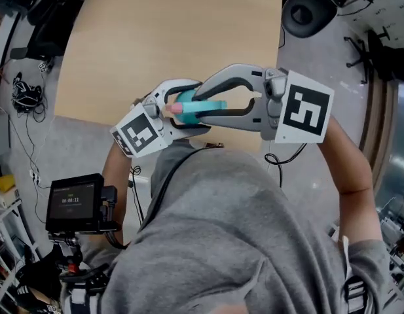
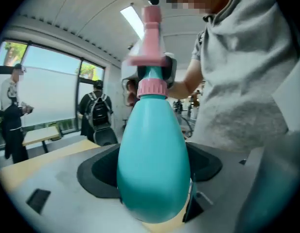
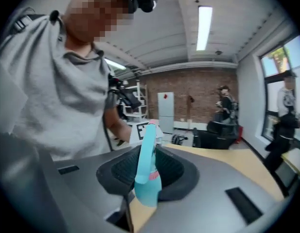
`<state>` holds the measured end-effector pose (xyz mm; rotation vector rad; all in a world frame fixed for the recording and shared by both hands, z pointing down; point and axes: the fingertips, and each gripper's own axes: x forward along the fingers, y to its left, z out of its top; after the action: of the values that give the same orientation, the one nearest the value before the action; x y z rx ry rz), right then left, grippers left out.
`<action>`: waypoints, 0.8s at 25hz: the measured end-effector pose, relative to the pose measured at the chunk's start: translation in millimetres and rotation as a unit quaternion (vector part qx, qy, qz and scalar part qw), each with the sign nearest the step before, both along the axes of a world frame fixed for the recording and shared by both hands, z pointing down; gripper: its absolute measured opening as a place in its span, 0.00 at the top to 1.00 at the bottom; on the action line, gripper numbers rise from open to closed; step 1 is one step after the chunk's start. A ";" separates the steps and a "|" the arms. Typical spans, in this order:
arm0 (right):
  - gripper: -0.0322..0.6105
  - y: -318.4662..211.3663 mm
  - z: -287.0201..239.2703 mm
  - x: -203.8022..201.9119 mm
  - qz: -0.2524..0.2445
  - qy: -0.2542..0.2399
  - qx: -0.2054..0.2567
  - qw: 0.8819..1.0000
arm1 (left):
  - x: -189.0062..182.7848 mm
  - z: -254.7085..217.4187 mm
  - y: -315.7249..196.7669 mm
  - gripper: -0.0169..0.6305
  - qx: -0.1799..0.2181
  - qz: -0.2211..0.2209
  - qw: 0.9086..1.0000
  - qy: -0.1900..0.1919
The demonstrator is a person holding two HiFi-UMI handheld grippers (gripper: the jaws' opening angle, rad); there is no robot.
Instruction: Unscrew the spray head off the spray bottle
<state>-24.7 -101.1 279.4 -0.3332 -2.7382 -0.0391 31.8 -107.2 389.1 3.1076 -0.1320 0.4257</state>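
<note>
Left gripper point(image 2: 152, 171): jaws clamped on belly of teal spray bottle point(image 2: 152, 135); pink spray head point(image 2: 152, 28) points away from it. Right gripper point(image 3: 150, 171): jaws part-spread, straddling spray head, pad faces bare on both sides, no bearing evident. Bottle held in air over near edge of bench point(image 1: 169, 38), close to person's chest.

Risks:
- Smooth rounded belly may spin in left pads under torque.
- Right jaws biting above collar point(image 2: 152, 89) may slip.
- Dropped bottle could miss bench edge.

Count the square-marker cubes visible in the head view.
2. One cube is at the lower left of the spray bottle, close to the person's chest. The other cube is to the bottle's right, above the forearm. No further cube appears hidden.
</note>
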 end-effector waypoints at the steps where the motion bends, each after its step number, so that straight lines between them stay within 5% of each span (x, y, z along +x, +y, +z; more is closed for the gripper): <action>1: 0.81 11.9 -1.8 2.9 -0.048 0.003 -0.009 0.999 | 0.7 -2.6 12.9 0.37 0.000 0.039 0.999 0.000; 6: 0.80 49.3 -3.8 15.2 -0.210 0.040 -0.030 0.976 | 1.9 -11.6 57.7 0.37 -0.026 0.175 0.984 0.014; 13: 0.80 59.4 2.7 18.1 -0.268 0.068 -0.001 0.961 | 8.1 -5.0 64.6 0.37 -0.023 0.201 0.979 0.014; 17: 0.79 37.7 11.3 14.9 -0.209 0.077 0.018 0.975 | 10.1 2.7 40.2 0.37 -0.018 0.132 0.991 0.007; 20: 0.54 1.7 4.7 16.1 -0.093 0.048 0.021 0.994 | 5.1 5.2 -1.1 0.37 0.007 0.014 1.000 -0.002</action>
<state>-8.7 -99.4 284.1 -0.5628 -2.6003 -0.1263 36.9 -108.3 394.3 3.1262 -0.0927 0.4330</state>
